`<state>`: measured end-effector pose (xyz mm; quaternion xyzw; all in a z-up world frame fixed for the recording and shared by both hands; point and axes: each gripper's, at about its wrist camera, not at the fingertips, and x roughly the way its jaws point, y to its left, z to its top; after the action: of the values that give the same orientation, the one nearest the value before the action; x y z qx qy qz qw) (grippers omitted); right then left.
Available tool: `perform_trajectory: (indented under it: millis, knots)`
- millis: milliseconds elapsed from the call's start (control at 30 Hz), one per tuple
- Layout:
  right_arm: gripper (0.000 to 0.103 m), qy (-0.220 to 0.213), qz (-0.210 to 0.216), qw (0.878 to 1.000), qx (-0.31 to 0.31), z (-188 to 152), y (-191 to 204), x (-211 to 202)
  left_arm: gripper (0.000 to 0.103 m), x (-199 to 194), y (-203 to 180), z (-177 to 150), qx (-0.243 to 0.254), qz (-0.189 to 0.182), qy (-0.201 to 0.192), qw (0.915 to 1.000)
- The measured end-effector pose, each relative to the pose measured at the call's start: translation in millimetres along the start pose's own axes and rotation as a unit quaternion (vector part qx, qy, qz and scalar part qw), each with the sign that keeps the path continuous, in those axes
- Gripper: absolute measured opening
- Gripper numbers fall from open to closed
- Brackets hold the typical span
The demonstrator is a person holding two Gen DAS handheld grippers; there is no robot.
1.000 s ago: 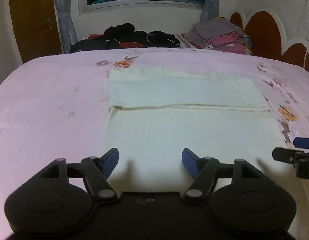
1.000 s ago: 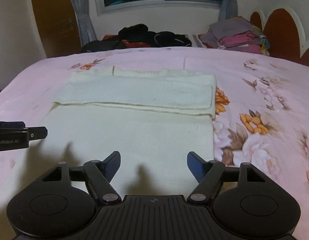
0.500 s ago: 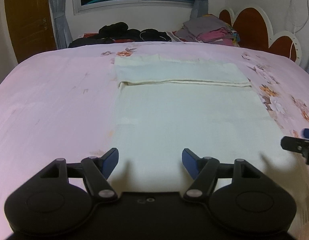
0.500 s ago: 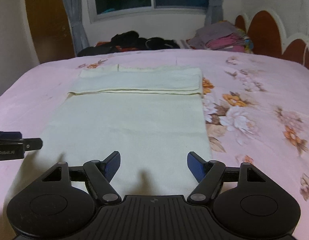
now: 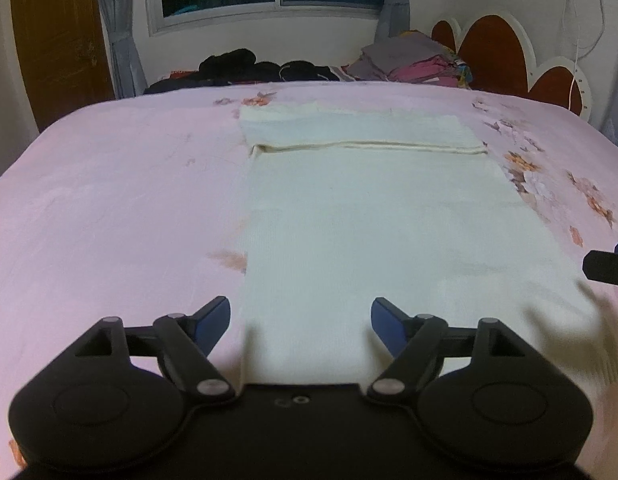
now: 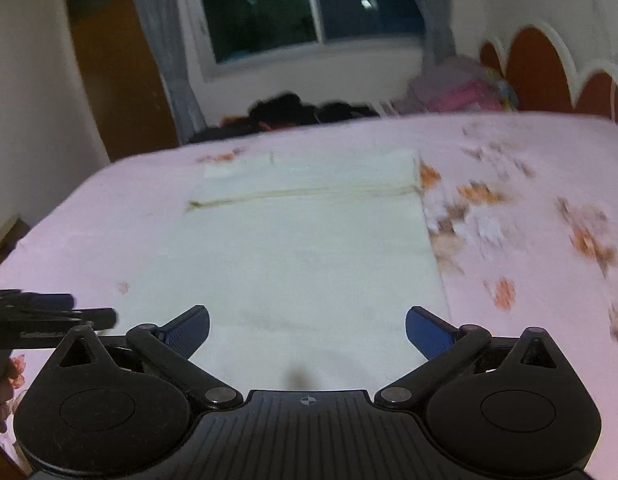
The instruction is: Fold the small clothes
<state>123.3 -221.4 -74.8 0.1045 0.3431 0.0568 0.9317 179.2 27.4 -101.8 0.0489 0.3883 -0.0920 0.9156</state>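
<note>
A cream knit garment (image 5: pixel 381 216) lies flat on the pink floral bed sheet (image 5: pixel 109 200), with its far part folded over along a seam. It also shows in the right wrist view (image 6: pixel 309 248). My left gripper (image 5: pixel 301 322) is open and empty, just above the garment's near left edge. My right gripper (image 6: pixel 307 326) is open and empty over the garment's near right part. The right gripper's tip shows at the right edge of the left wrist view (image 5: pixel 607 266). The left gripper's tip shows at the left of the right wrist view (image 6: pixel 49 314).
Dark clothes (image 5: pixel 249 66) and a stack of folded coloured clothes (image 5: pixel 413 64) lie at the bed's far end under the window. A red and white headboard (image 5: pixel 509 56) stands at the right. A wooden door (image 5: pixel 57 40) is at the left.
Both grippers have drawn back toward the near end of the garment, so more of it shows ahead. Both stay open. The right wrist view is now motion-blurred.
</note>
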Motion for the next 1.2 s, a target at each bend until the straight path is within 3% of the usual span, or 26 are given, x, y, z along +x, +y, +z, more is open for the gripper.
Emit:
perform_trajectory:
  millis: [133, 367, 400, 467, 633, 833, 900, 1033, 1200]
  knots:
    - [0.103, 0.012, -0.004, 1.0, -0.013, -13, -1, -7, 0.075, -5, 6, -16, 0.0, 0.0, 0.015, 0.9999]
    - [0.102, 0.031, -0.045, 0.998, -0.018, -36, -7, -15, 0.063, -9, 18, -42, -0.023, -0.019, 0.047, 0.9985]
    - [0.089, 0.034, -0.05, 0.998, -0.014, -39, -9, -16, 0.063, -9, 20, -45, -0.027, -0.019, 0.05, 0.9982]
    - [0.074, 0.047, -0.055, 0.997, -0.006, -44, -14, -16, 0.061, -8, 23, -50, -0.035, -0.024, 0.059, 0.9974]
    - [0.075, 0.066, -0.082, 0.994, 0.007, -58, -26, -18, 0.058, -5, 26, -61, -0.047, -0.04, 0.07, 0.9956]
    - [0.074, 0.087, -0.106, 0.99, 0.043, -75, -45, -22, 0.04, -6, 26, -67, -0.059, -0.065, 0.075, 0.9933]
    - [0.073, 0.093, -0.106, 0.988, 0.055, -79, -48, -22, 0.026, -7, 28, -68, -0.064, -0.075, 0.076, 0.9923]
    - [0.055, 0.093, -0.103, 0.989, 0.057, -82, -44, -21, 0.01, -6, 29, -69, -0.072, -0.099, 0.083, 0.9891]
    - [0.011, 0.099, -0.075, 0.989, 0.079, -80, -44, -22, 0.006, -5, 32, -67, -0.085, -0.118, 0.083, 0.9858]
